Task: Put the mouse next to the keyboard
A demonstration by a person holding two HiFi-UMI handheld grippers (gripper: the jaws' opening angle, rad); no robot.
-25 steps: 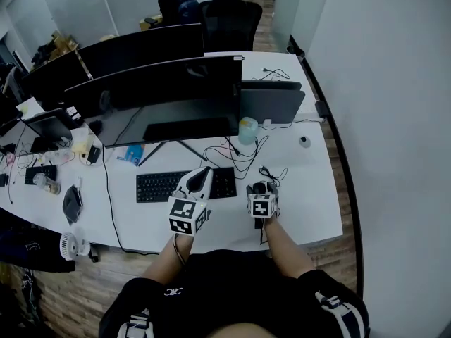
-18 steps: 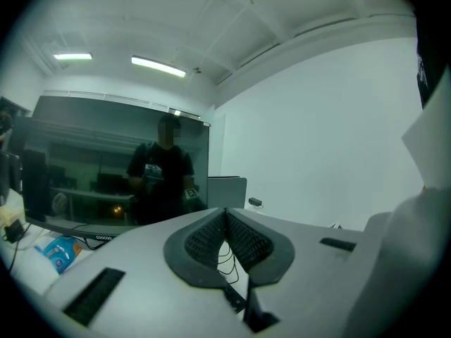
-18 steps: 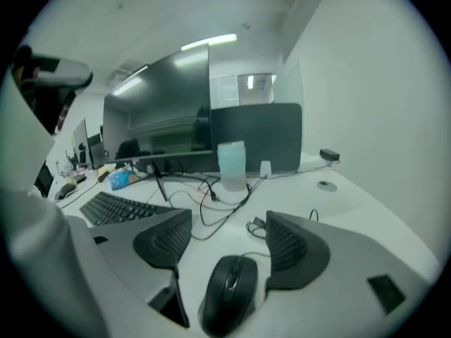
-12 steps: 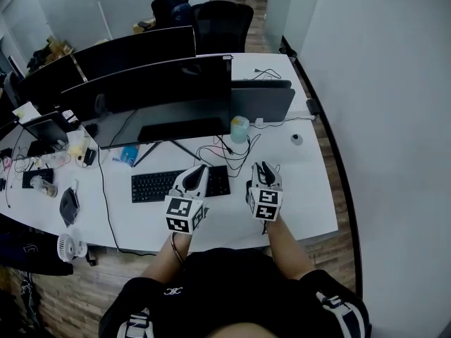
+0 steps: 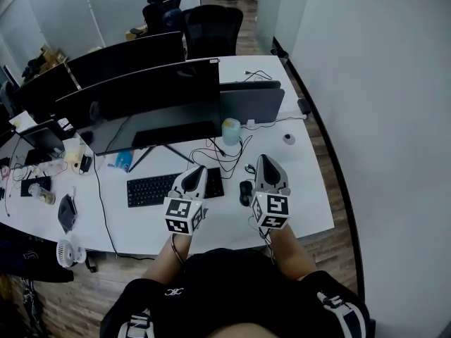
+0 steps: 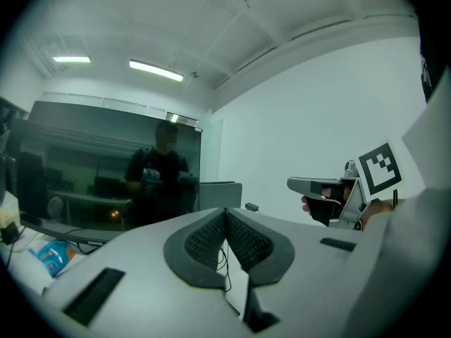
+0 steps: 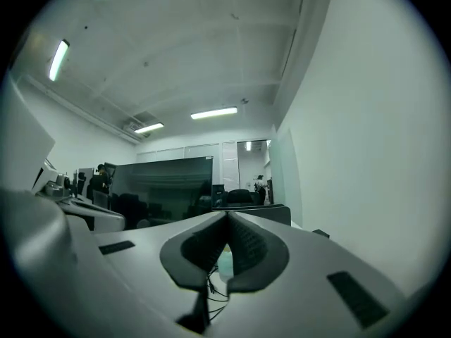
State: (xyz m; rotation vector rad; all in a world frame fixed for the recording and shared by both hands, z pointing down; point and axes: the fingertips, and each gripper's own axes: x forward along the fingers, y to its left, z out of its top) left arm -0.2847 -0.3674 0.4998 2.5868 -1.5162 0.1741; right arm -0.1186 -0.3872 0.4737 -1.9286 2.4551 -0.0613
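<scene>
Your left gripper (image 5: 199,169) has its jaws pressed together, nothing between them. Your right gripper (image 5: 266,159) is the same, closed and empty. Both are held over the near part of the white desk (image 5: 310,189). The mouse (image 5: 244,192) lies on the desk just right of the keyboard (image 5: 162,189), between the two grippers, and neither grips it. Loose cables (image 5: 227,153) lie just beyond it.
</scene>
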